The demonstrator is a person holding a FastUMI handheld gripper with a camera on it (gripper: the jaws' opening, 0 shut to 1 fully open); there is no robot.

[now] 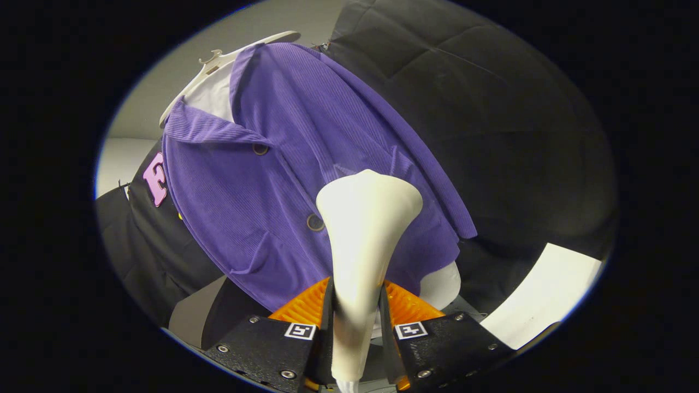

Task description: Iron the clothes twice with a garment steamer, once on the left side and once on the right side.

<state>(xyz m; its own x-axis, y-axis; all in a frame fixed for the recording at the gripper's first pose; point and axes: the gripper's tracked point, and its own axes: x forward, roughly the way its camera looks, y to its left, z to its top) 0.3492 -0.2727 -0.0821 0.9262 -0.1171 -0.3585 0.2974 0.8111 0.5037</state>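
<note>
Steamer [363, 229]: cream-white, slim handle widening to a flared head; upright between the gripper [355, 311] fingers, both pressing its handle.
Head: over the shirt's lower front, beside a button.
Shirt [306, 164]: purple corduroy, buttoned, hanging on a white hanger [218, 63].

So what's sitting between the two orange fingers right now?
In the gripper view, the white garment steamer stands between the fingers; the gripper is shut on its handle, its head over the purple shirt.

A recording booth: black cloth wall [491, 109] behind a hung purple jacket [284, 180].
</note>
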